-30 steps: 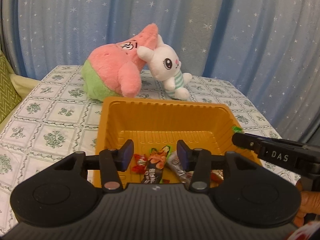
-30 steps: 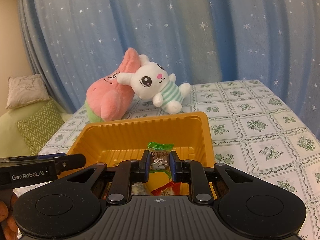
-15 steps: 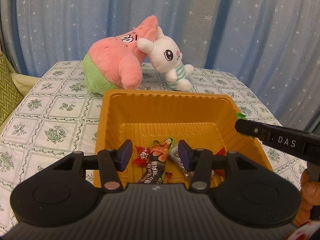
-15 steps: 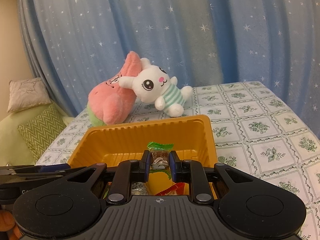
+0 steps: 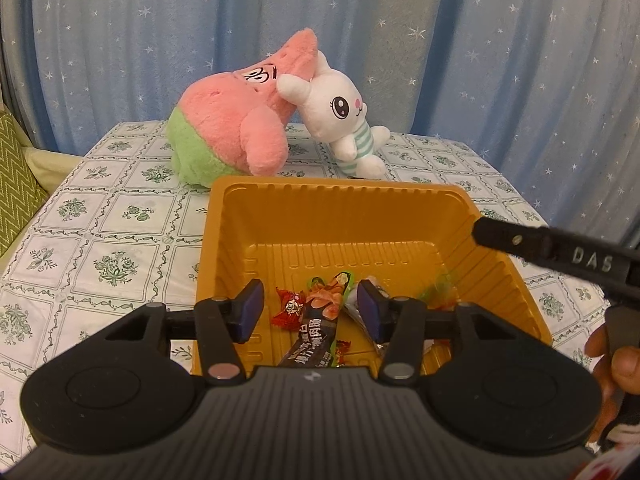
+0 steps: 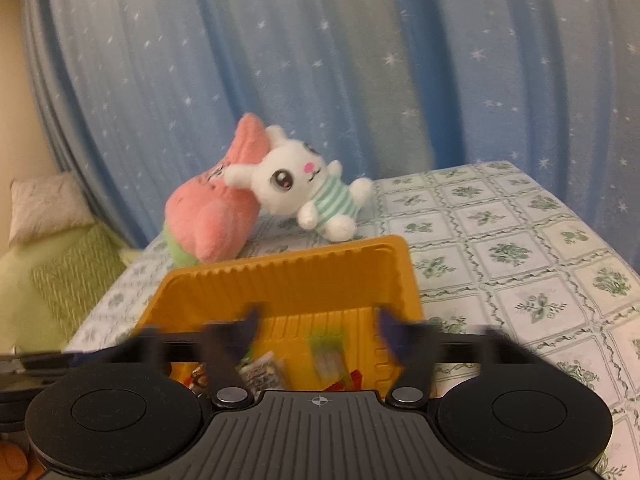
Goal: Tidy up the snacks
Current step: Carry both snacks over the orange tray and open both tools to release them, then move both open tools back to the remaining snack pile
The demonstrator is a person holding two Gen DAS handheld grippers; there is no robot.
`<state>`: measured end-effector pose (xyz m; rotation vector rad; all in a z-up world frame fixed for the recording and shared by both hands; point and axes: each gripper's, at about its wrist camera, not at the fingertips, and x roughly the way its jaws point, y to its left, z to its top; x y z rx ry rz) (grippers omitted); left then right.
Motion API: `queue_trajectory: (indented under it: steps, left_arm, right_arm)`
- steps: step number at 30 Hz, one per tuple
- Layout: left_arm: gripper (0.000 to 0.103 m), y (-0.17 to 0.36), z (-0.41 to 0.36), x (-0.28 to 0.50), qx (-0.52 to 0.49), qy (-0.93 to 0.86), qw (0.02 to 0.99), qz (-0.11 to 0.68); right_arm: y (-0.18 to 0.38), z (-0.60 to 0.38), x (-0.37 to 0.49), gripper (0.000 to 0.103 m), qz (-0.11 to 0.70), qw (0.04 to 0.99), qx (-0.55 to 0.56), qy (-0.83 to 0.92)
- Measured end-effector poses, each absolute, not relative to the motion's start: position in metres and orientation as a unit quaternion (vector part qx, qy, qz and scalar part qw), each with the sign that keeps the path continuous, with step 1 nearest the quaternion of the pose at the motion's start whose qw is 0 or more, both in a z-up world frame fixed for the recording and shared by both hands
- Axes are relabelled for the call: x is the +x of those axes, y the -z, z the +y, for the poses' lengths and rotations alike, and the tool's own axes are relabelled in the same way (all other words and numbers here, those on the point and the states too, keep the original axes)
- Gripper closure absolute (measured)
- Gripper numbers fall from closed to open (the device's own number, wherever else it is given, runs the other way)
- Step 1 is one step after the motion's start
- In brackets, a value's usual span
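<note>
Right tool [image 6: 318,326] had just sprung open, pads apart and blurred; its green-wrapped snack [image 6: 328,356], pinched a second before, lay loose in the orange plastic tray [image 5: 336,204]. Left tool [image 5: 310,310] stood released over the wrappers, nothing between. Risk: either tool could nudge the light tray across the table [image 6: 520,280].

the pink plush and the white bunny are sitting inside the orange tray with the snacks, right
Not quite. The pink plush and white bunny lie on the tablecloth behind the orange tray, as the left wrist view shows. Only the snacks are in it.
</note>
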<state>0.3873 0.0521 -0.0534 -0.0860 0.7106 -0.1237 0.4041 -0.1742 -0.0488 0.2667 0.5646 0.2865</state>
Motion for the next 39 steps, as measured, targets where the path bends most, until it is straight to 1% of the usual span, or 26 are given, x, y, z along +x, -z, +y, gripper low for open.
queue_trajectory:
  steps: [11, 16, 21, 26, 29, 34, 39]
  left_arm:
    - [0.053, 0.055, 0.052, 0.387, -0.037, 0.058, 0.935, 0.349]
    - [0.047, 0.054, 0.052, 0.386, -0.034, 0.057, 0.937, 0.344]
    - [0.044, 0.05, 0.055, 0.383, -0.029, 0.05, 0.939, 0.339]
    - [0.041, 0.045, 0.056, 0.374, -0.025, 0.046, 0.942, 0.332]
    - [0.037, 0.039, 0.055, 0.366, -0.023, 0.047, 0.944, 0.325]
    - [0.035, 0.029, 0.052, 0.347, -0.018, 0.049, 0.948, 0.313]
    - [0.033, 0.029, 0.05, 0.327, -0.006, 0.054, 0.948, 0.314]
  right_arm:
    - [0.047, -0.189, 0.406, 0.029, 0.283, 0.942, 0.14, -0.117]
    - [0.046, -0.191, 0.406, 0.029, 0.281, 0.943, 0.137, -0.116]
    - [0.045, -0.193, 0.402, 0.029, 0.277, 0.945, 0.127, -0.116]
    - [0.04, -0.195, 0.39, 0.029, 0.263, 0.951, 0.112, -0.115]
    - [0.035, -0.196, 0.382, 0.029, 0.255, 0.954, 0.107, -0.116]
    - [0.028, -0.197, 0.362, 0.029, 0.24, 0.958, 0.098, -0.12]
    - [0.029, -0.202, 0.334, 0.029, 0.255, 0.952, 0.106, -0.131]
